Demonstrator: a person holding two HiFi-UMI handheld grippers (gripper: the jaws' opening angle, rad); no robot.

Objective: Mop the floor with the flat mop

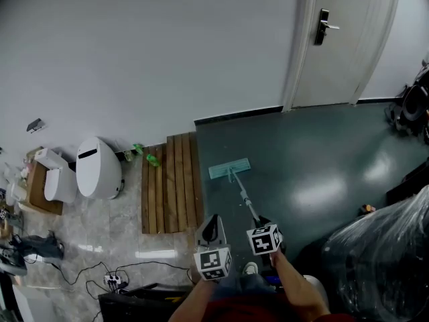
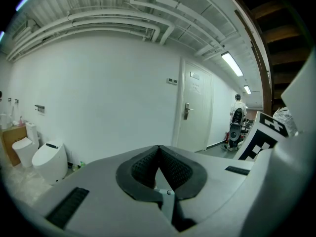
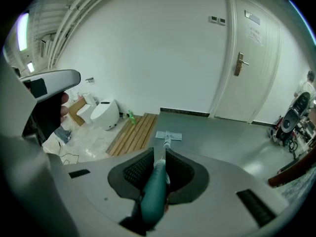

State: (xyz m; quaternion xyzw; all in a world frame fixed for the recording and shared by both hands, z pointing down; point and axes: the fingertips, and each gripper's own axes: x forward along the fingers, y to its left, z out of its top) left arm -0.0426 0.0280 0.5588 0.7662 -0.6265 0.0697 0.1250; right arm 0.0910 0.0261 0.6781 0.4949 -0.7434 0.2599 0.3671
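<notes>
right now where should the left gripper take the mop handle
On the mop handle just below the right gripper, coming from its left. The handle slants down to the mop head on the floor, and the left gripper is shut, so open first.

One flat mop (image 1: 230, 170), one door (image 1: 338, 42), one wooden slat mat (image 1: 170, 183), two toilets (image 1: 98, 168) (image 1: 57, 180), two tools (image 2: 158, 151) (image 3: 159, 158)

Teal flat mop (image 1: 229, 169) — dark grey-green floor (image 1: 322, 173) — white door (image 1: 335, 39).
</notes>
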